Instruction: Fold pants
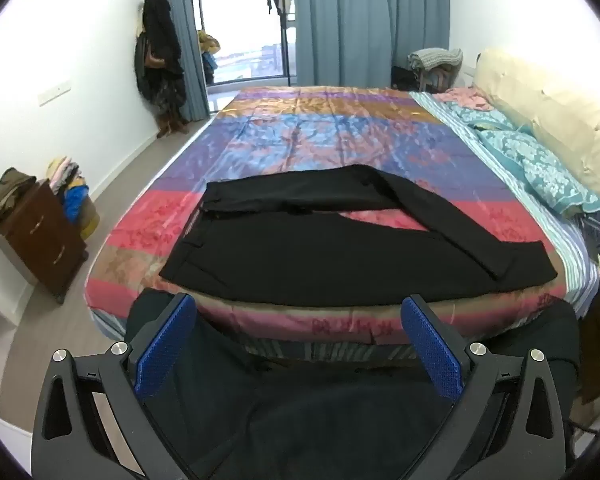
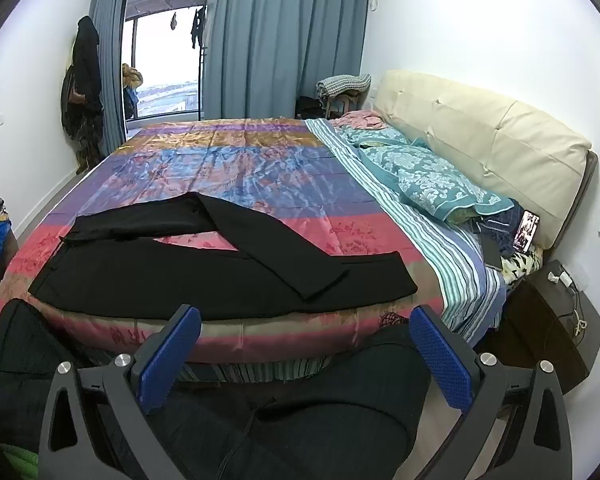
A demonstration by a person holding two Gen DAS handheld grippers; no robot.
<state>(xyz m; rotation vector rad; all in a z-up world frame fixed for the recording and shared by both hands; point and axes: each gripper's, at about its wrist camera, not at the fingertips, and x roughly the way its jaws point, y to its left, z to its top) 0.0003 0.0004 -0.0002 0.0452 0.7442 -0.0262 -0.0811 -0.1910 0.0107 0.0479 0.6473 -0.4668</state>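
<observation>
Near front edge of bed [image 1: 340, 128], black pants [image 1: 300, 256] lie flat. Fabric so dark that seams, pockets hard to make out. Left gripper [image 1: 300, 344] jaws wide, empty, short of bed edge, pants well beyond fingertips. Right gripper [image 2: 306, 346] same: wide, empty, apart from pants. Waist left; one leg straight along front edge, other bent, hem crossing it at right.
</observation>
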